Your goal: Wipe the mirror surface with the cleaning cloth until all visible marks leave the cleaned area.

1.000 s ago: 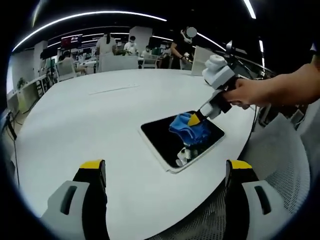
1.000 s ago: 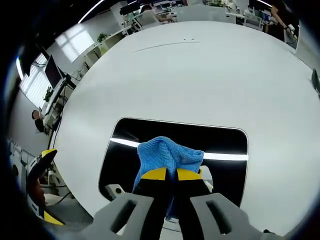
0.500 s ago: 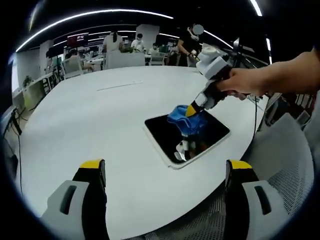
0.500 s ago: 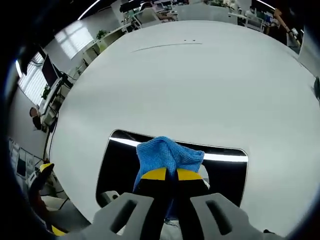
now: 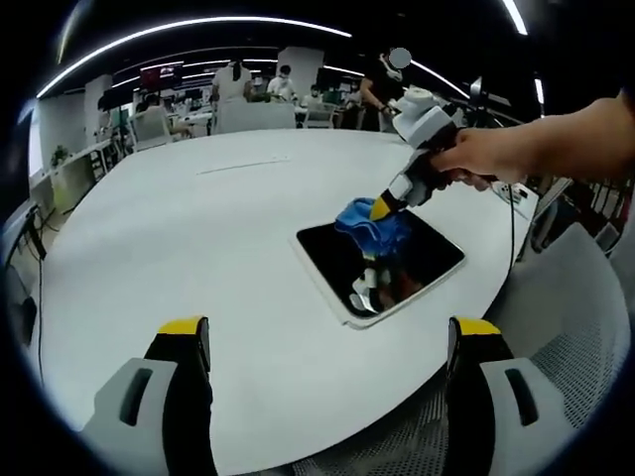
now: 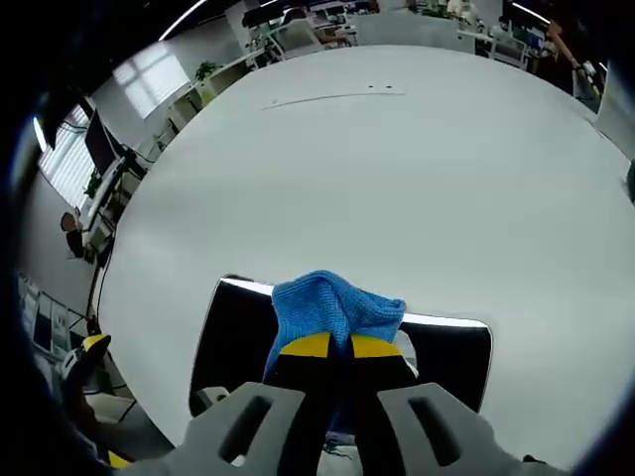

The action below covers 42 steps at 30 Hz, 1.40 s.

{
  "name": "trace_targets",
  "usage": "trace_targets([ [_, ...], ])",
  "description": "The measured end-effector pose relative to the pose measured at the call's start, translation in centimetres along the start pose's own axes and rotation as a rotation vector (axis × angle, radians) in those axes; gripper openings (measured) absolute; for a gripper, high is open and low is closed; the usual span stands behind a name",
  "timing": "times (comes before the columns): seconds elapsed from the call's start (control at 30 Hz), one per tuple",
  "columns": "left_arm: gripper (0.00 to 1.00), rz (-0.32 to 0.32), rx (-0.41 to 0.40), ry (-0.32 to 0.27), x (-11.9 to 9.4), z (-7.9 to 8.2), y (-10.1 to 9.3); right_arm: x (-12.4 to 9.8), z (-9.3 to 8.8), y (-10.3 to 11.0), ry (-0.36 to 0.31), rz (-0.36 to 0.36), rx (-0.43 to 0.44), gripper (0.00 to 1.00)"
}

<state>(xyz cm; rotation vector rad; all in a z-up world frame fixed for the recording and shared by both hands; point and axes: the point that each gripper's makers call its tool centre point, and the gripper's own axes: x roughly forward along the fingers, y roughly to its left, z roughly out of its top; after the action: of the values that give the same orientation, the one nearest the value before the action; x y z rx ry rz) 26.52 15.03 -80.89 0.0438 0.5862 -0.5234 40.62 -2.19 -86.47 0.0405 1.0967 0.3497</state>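
A rectangular mirror [image 5: 422, 260] with a white rim lies flat on the white table [image 5: 179, 238], near its right edge. A blue cleaning cloth [image 5: 369, 226] rests on the mirror's far part, and my right gripper [image 5: 381, 209], held by a person's hand, is shut on it. In the right gripper view the cloth [image 6: 332, 307] bunches above the yellow-tipped right gripper [image 6: 333, 345] and covers the mirror's [image 6: 238, 332] far edge. My left gripper [image 5: 327, 332] stands open at the table's near edge, with nothing between its jaws, well short of the mirror.
A mesh office chair [image 5: 580, 327] stands by the table's right side. Several people sit and stand at desks [image 5: 238, 89] beyond the far end. A thin line [image 5: 243, 165] marks the far tabletop. Desks with monitors [image 6: 99, 149] flank the table's left.
The right gripper has slid the cloth toward the mirror's far edge. Both views have shifted with the hands; the left gripper stays open.
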Motion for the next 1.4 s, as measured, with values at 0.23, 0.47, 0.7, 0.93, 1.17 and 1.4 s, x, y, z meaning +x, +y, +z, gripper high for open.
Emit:
trace_targets([
  [0.23,0.99,-0.001,0.01,0.005,0.2,-0.1,0.0,0.2,0.4,-0.1,0.016,-0.003,-0.011,0.0],
  [0.47,0.98,0.002,0.012,0.01,0.2,-0.2,0.1,-0.2,0.2,-0.7,0.007,0.003,-0.032,0.0],
  [0.7,0.99,0.002,0.007,0.013,0.2,-0.3,0.1,-0.3,0.2,-2.0,0.002,-0.003,-0.021,0.0],
  [0.93,0.99,-0.007,-0.021,0.005,0.3,-0.2,0.1,-0.5,0.2,-3.1,0.001,-0.015,-0.013,0.0],
  [1.17,0.99,-0.009,-0.012,0.014,0.3,-0.3,-0.1,-0.5,0.2,-4.6,0.002,-0.036,-0.003,0.0],
  [1.4,0.99,-0.01,-0.007,0.017,0.3,-0.4,0.0,-0.3,0.2,-4.8,0.002,-0.039,0.003,0.0],
])
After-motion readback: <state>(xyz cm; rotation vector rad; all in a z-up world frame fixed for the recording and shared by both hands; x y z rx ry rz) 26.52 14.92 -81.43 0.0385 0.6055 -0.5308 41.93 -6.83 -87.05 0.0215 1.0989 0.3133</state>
